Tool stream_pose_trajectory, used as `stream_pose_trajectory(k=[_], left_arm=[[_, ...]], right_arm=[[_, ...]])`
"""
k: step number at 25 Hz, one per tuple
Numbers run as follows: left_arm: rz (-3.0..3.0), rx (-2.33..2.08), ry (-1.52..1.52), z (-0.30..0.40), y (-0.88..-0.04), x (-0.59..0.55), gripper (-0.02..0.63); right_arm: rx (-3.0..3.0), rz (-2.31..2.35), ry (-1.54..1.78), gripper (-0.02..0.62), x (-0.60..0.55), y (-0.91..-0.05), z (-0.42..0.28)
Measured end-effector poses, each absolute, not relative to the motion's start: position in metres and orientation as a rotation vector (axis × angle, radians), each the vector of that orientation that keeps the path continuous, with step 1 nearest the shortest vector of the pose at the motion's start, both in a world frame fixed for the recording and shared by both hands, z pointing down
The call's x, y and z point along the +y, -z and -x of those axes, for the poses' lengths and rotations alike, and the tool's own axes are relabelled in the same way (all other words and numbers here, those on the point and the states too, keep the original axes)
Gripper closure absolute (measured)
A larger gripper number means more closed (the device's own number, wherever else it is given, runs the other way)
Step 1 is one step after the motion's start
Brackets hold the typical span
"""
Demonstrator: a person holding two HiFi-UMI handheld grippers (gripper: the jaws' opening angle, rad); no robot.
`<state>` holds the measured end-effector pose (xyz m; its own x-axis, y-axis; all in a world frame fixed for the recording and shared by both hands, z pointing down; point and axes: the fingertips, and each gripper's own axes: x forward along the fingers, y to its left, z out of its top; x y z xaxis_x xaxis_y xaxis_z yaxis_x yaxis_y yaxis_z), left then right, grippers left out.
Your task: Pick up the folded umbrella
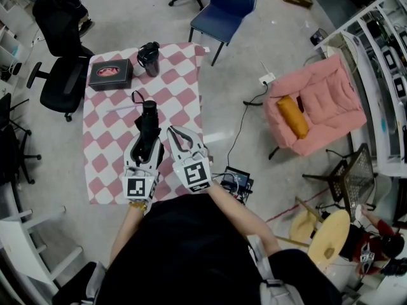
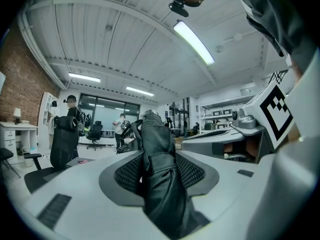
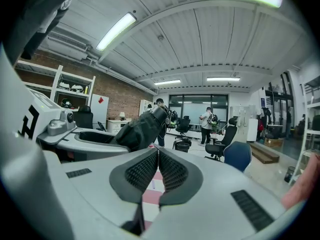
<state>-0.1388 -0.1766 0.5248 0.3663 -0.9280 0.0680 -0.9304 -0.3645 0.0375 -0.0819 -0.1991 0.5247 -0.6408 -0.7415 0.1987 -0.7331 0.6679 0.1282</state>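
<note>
TEXT: we read none | MARKS: coded black-and-white squares, no letters, on left marker cube [image 1: 135, 187] and right marker cube [image 1: 196, 175] | BOX: we find the dark box [image 1: 110, 75], far left, too small to read

Folded umbrella [image 1: 149, 114]: near half buried btwn left claw [image 1: 148, 133] pads, handle end not visible. In left gripper view its near end runs off the bottom edge. Tabletop [image 1: 102, 138]: near edge hidden behind left claw, right claw [image 1: 176, 131] & person's torso [image 1: 184, 246]. Black box [image 1: 110, 75], far left: lid print too small to read. Dark container [image 1: 149, 58] to its right: mug or flask, can't tell.
</note>
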Motion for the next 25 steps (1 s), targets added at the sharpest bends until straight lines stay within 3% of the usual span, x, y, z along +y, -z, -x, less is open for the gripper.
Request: stream_pose_trajectory(k=[25], left_arm=[[-2.542, -1.707, -0.072, 0.1369, -0.5286, -0.1741, 0.407]], right_arm=[[-2.634, -1.188, 0.047, 0.578, -0.1983, -0.5272, 0.0812]])
